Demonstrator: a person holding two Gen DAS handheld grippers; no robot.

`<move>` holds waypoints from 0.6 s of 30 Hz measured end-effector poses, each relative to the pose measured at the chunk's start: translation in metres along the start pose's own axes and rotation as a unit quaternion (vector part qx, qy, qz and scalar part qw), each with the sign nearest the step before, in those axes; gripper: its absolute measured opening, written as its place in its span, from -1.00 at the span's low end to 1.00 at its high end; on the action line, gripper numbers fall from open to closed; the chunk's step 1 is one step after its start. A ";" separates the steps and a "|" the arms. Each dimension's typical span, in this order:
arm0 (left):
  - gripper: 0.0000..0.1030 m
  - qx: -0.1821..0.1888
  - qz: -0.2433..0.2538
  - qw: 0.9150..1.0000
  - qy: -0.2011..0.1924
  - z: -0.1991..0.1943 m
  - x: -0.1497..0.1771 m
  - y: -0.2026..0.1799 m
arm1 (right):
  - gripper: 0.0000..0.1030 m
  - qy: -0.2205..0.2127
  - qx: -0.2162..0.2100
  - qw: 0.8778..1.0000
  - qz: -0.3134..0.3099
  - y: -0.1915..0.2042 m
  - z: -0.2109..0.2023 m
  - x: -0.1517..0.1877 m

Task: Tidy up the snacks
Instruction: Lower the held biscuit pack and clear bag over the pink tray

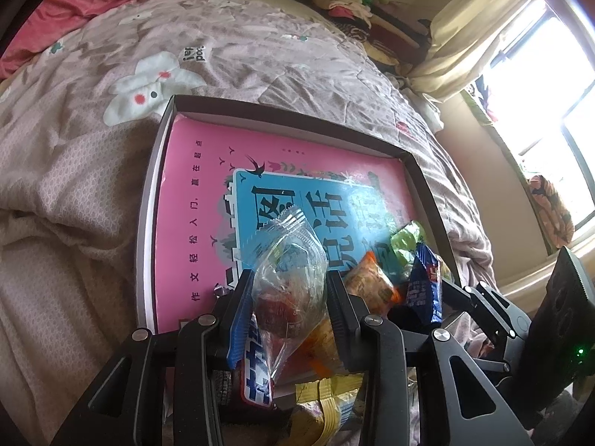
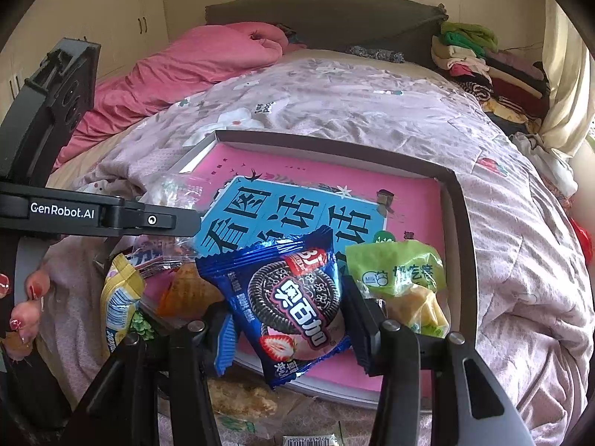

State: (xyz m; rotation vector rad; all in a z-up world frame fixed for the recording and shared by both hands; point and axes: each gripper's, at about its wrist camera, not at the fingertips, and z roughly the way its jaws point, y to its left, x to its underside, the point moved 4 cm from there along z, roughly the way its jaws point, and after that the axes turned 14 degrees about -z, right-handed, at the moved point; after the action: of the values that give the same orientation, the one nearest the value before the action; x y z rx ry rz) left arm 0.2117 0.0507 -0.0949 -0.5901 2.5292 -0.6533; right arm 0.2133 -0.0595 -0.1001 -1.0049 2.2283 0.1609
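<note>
The left gripper (image 1: 290,293) clamps a crinkly clear plastic snack packet (image 1: 288,260), and the right gripper (image 2: 290,319) grasps a glossy blue cookie packet (image 2: 293,304). Both hang over the near end of a shallow dark-rimmed cardboard box (image 2: 461,215) lined with a pink book (image 2: 409,200), on a rumpled floral quilt (image 2: 372,104). A green wrapper (image 2: 401,271) lies right.
</note>
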 end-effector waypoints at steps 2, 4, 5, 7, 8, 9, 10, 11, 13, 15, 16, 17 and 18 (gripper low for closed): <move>-0.24 0.000 0.001 1.000 0.002 0.000 0.000 -0.001 | -0.03 0.000 -0.005 1.000 0.001 0.001 0.000 0.000; -0.24 0.000 0.002 1.000 0.003 0.001 0.001 -0.001 | -0.03 -0.001 -0.011 1.000 0.002 0.003 -0.001 0.000; -0.24 0.000 0.002 1.000 0.003 0.001 0.001 -0.001 | -0.03 -0.002 -0.013 1.000 0.002 0.003 -0.001 0.000; -0.24 0.000 0.002 1.000 0.004 0.002 0.002 -0.001 | -0.03 -0.002 -0.014 1.000 0.003 0.004 -0.002 0.000; -0.24 0.001 0.002 1.000 0.004 0.002 0.002 -0.001 | -0.03 -0.003 -0.015 1.000 0.003 0.004 -0.002 0.000; -0.24 0.000 0.002 1.000 0.005 0.002 0.002 -0.002 | -0.03 -0.003 -0.016 1.000 0.004 0.004 -0.003 0.000; -0.24 0.001 0.002 1.000 0.005 0.002 0.002 -0.002 | -0.03 -0.004 -0.017 1.000 0.005 0.004 -0.004 0.000; -0.24 0.001 0.003 1.000 0.006 0.002 0.003 -0.002 | -0.03 -0.006 -0.017 1.000 0.007 0.004 -0.004 0.000; -0.24 0.000 0.002 1.000 0.006 0.001 0.003 -0.002 | -0.03 -0.005 -0.018 1.000 0.008 0.004 -0.005 0.000; -0.23 0.000 0.000 1.000 0.006 0.001 0.003 -0.002 | -0.03 -0.005 -0.018 1.000 0.008 0.005 -0.005 0.000; -0.23 0.000 0.000 1.000 0.006 0.001 0.003 -0.002 | -0.02 -0.005 -0.019 1.000 0.008 0.005 -0.005 0.000; -0.23 0.001 -0.001 1.000 0.007 0.001 0.003 -0.002 | -0.02 -0.005 -0.020 1.000 0.010 0.005 -0.006 0.001; -0.23 0.002 -0.003 1.000 0.007 0.000 0.003 -0.002 | -0.02 -0.006 -0.020 1.000 0.011 0.005 -0.006 0.001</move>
State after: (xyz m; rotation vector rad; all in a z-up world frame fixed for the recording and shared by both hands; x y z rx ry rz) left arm 0.2099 0.0477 -0.0953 -0.5930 2.5406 -0.6659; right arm 0.2058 -0.0587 -0.0965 -0.9985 2.2341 0.2214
